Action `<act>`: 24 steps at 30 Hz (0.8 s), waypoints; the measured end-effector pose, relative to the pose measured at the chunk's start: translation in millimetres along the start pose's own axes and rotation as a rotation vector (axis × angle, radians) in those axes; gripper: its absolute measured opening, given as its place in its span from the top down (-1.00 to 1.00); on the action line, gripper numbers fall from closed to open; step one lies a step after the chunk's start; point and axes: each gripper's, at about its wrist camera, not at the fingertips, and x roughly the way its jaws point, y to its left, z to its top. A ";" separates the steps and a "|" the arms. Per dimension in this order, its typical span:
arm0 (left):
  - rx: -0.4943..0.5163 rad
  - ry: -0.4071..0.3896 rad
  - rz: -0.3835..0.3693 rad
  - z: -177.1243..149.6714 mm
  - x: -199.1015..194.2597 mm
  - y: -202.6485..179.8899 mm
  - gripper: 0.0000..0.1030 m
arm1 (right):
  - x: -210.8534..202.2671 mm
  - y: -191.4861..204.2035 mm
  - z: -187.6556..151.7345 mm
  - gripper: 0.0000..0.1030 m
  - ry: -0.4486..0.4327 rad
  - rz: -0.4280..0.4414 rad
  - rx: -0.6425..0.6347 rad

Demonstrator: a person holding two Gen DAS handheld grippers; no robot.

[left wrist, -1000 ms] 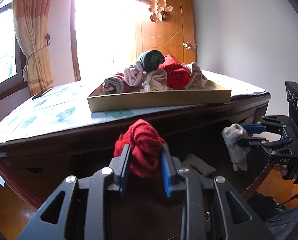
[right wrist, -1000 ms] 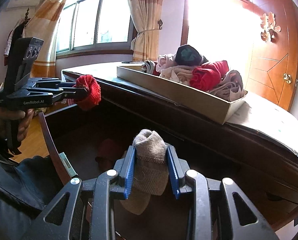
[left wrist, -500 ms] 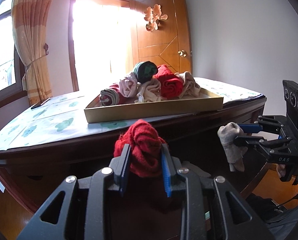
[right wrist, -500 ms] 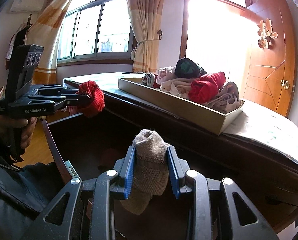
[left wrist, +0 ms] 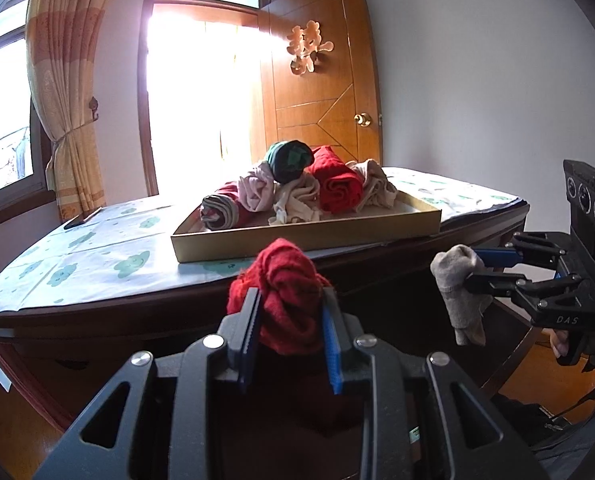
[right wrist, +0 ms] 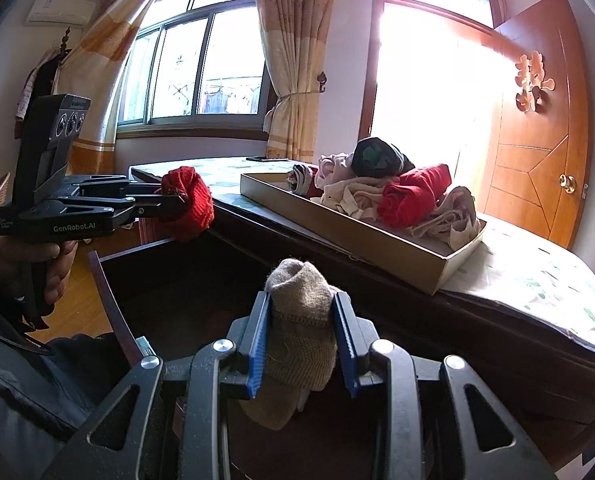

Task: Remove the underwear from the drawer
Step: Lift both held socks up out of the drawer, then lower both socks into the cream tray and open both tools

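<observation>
My left gripper (left wrist: 291,308) is shut on a rolled red garment (left wrist: 285,280), held in the air above the open dark wooden drawer (right wrist: 109,280); the same gripper (right wrist: 173,200) and red roll (right wrist: 189,204) show at the left of the right wrist view. My right gripper (right wrist: 303,312) is shut on a rolled beige garment (right wrist: 301,320) that hangs below the blue pads; it appears at the right of the left wrist view (left wrist: 473,268) with the beige roll (left wrist: 457,280). Both rolls hover just in front of the table edge. The drawer's inside is dark.
A shallow cardboard tray (left wrist: 305,236) on the table holds several rolled garments in red, green, pink and beige (left wrist: 337,180). The table wears a cloud-print cloth (left wrist: 97,256). A phone (left wrist: 83,218) lies at its far left. A wooden door, window and curtains stand behind.
Both grippers have risen a little with their rolls and tilted up, so the tray and tabletop sit lower in view. Both grips are unchanged.
</observation>
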 end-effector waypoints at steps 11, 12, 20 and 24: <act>0.019 -0.006 -0.001 8.5 -0.6 -2.7 0.48 | -0.8 1.2 6.2 0.35 -0.024 0.007 -0.012; 0.021 -0.005 -0.001 10.0 -0.1 -3.3 0.48 | -0.7 0.6 7.3 0.35 -0.025 0.007 -0.012; 0.028 0.005 -0.009 26.4 7.3 -4.6 0.48 | 0.9 -3.0 19.2 0.35 -0.030 0.003 -0.020; 0.047 0.008 -0.012 35.7 13.3 -7.6 0.48 | 1.6 -8.0 27.7 0.35 -0.034 -0.002 -0.015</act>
